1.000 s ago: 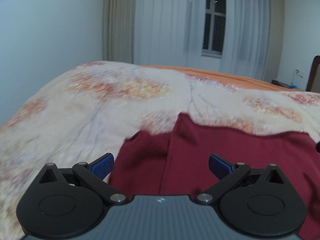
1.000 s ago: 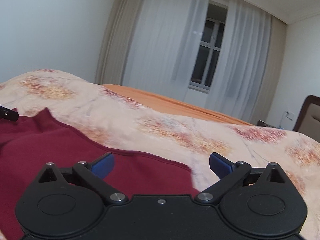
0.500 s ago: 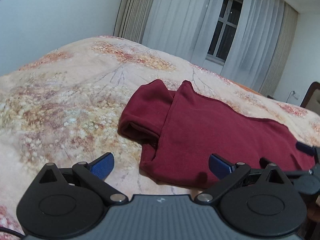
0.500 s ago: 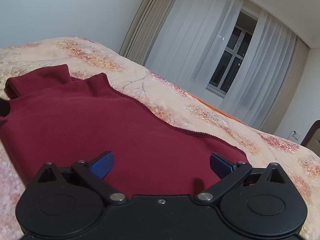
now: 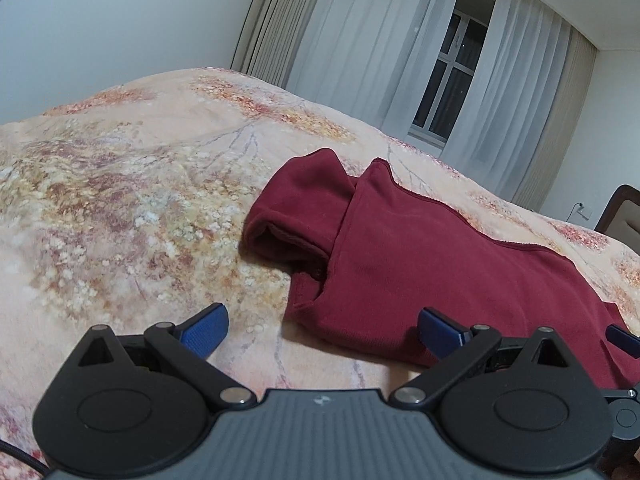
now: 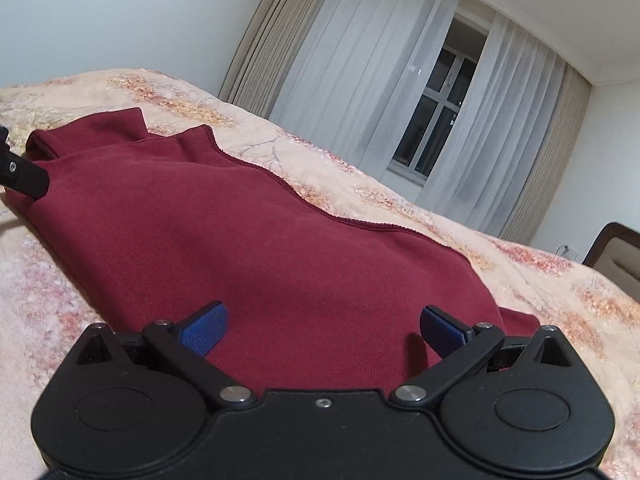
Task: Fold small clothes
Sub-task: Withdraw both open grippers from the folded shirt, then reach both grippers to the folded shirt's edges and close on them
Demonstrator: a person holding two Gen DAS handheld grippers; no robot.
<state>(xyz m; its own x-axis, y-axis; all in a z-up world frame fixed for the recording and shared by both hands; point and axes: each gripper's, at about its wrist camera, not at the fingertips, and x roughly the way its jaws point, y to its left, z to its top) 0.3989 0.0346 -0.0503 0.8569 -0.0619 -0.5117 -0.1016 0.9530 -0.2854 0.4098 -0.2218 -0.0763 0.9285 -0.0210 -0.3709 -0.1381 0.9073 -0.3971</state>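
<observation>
A dark red garment (image 5: 420,256) lies folded on the floral bedspread (image 5: 120,208), one sleeve folded over at its left end. It also shows in the right wrist view (image 6: 240,248). My left gripper (image 5: 322,326) is open and empty, just in front of the garment's near left corner, its right fingertip over the cloth edge. My right gripper (image 6: 322,326) is open and empty, low over the garment's near right part. A fingertip of the right gripper (image 5: 622,338) shows at the right edge of the left wrist view.
The bedspread (image 6: 560,300) stretches on all sides of the garment. White curtains and a window (image 5: 452,80) stand behind the bed. A chair (image 5: 620,216) stands at the far right. The left gripper's arm (image 6: 24,176) juts in at the left of the right wrist view.
Both grippers have pulled back from the garment and risen, staying open. The garment now lies flat and wholly in view, and has not moved in the last half second.
</observation>
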